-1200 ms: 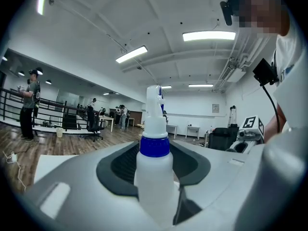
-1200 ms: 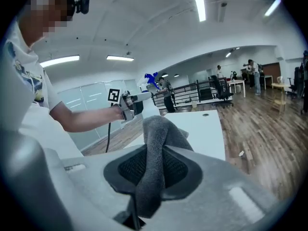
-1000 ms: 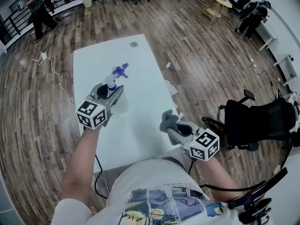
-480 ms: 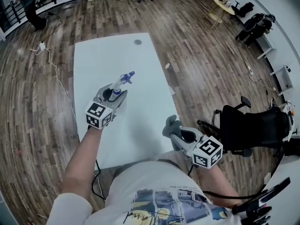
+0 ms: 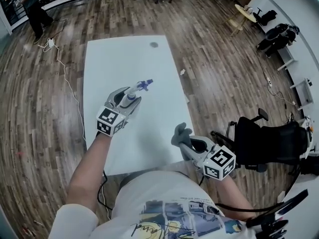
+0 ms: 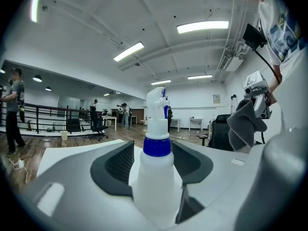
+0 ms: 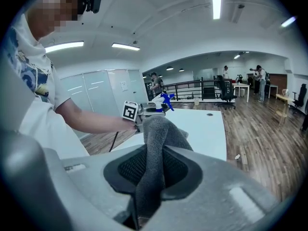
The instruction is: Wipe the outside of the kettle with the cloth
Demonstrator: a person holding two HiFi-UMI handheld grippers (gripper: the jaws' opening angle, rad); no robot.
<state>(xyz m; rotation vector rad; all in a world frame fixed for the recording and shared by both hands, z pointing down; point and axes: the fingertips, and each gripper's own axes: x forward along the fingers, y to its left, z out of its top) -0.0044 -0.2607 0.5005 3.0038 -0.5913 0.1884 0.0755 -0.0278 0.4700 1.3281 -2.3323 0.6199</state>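
Note:
A white spray bottle (image 5: pixel 132 94) with a blue collar and blue nozzle stands upright between the jaws of my left gripper (image 5: pixel 127 98) over the white table (image 5: pixel 124 54). In the left gripper view the bottle (image 6: pixel 155 177) fills the gap of that gripper (image 6: pixel 155 161). Its jaws are opening, and the pads (image 6: pixel 120 162) show a slight gap to the bottle. My right gripper (image 5: pixel 182 137) hangs at the table's near right corner, shut on a grey cloth (image 5: pixel 178 131). The cloth (image 7: pixel 155 143) rises in a fold from between the right gripper's (image 7: pixel 153 170) pads. No kettle is in view.
A black office chair (image 5: pixel 269 141) stands right of the table. A white cable (image 5: pixel 62 76) trails over the wooden floor on the left. A person (image 5: pixel 34 6) stands far off at the top left. A small dark spot (image 5: pixel 154 45) marks the table's far end.
My left gripper has sunk toward the table with the spray bottle between its jaws. The right gripper keeps the cloth and has hardly moved.

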